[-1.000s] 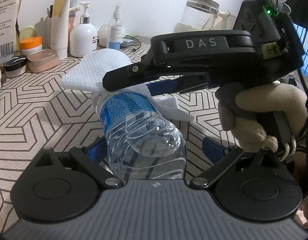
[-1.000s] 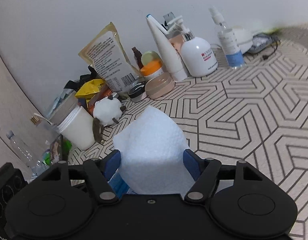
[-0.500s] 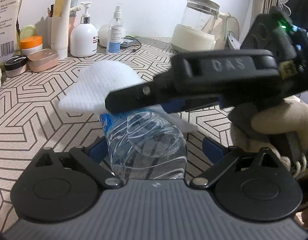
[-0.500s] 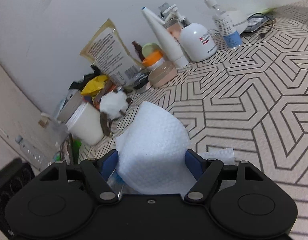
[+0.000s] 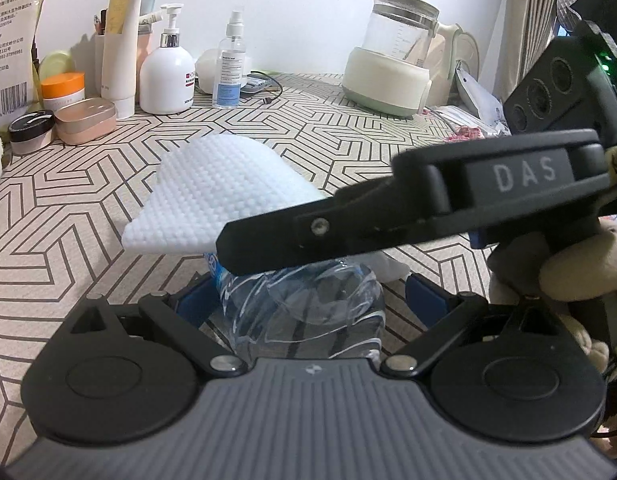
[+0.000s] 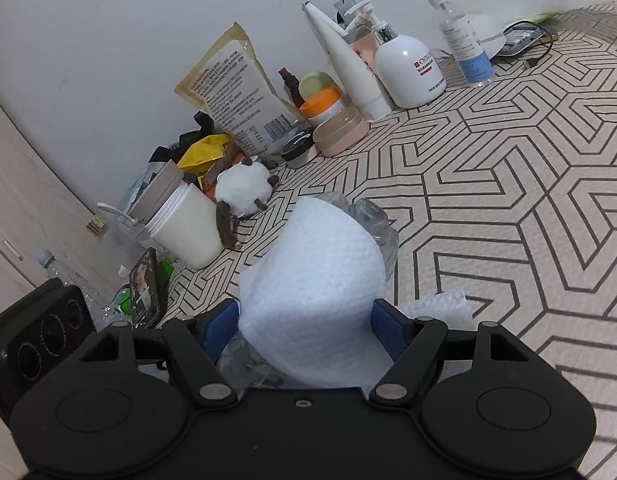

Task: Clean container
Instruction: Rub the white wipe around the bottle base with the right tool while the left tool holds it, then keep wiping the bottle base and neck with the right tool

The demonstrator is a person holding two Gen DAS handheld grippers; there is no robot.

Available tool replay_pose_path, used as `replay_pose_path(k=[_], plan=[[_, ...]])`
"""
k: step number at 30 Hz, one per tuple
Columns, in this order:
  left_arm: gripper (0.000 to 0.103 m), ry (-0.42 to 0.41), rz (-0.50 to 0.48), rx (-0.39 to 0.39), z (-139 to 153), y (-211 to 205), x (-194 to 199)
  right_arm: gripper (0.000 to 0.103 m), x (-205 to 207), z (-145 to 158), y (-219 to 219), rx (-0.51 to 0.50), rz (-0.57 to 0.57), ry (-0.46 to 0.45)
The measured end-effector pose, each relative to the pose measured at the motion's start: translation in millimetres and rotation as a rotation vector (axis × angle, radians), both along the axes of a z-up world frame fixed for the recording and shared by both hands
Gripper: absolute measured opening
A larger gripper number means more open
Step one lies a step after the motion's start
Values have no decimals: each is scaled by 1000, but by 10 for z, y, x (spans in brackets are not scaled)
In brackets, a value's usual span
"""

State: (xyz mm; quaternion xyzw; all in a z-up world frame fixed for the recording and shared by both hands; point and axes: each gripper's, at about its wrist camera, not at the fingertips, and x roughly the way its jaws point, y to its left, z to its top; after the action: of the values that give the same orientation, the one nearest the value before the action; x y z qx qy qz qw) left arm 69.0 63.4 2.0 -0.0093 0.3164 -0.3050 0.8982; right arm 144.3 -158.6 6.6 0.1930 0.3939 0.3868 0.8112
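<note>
My left gripper (image 5: 304, 296) is shut on a clear plastic water bottle (image 5: 308, 308) with a blue label, held lying along its fingers above the patterned table. A white wipe cloth (image 5: 220, 196) is draped over the bottle. My right gripper (image 6: 304, 320) is shut on that white cloth (image 6: 316, 276), pressing it around the bottle, whose crinkled clear plastic (image 6: 372, 220) shows past the cloth. In the left wrist view the right gripper's black body (image 5: 428, 204) crosses above the bottle.
Along the wall stand a white pump bottle (image 5: 166, 76), a spray bottle (image 5: 230, 68), tubes, cream jars (image 5: 64, 88) and a glass kettle (image 5: 392, 64). The right wrist view shows a white cup (image 6: 188, 228), a fluffy toy (image 6: 244, 192) and a food bag (image 6: 236, 88).
The right gripper with the cloth has slid along the bottle toward its base, and now covers the blue label. The left gripper keeps its hold.
</note>
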Motion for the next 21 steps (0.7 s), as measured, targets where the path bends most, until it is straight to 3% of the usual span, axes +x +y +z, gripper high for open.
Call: replay_pose_path(k=[8,15,21], plan=[[94,3,29,-37,-2,75,-4,77,-44,28,14,-20,7,-48],[94,19,46,-74,-4,132,28,78,-100,140,161,-122,7,-147],[94,19,43,-59,-5,114,23,78,-86,149,78,-90,10,-119]])
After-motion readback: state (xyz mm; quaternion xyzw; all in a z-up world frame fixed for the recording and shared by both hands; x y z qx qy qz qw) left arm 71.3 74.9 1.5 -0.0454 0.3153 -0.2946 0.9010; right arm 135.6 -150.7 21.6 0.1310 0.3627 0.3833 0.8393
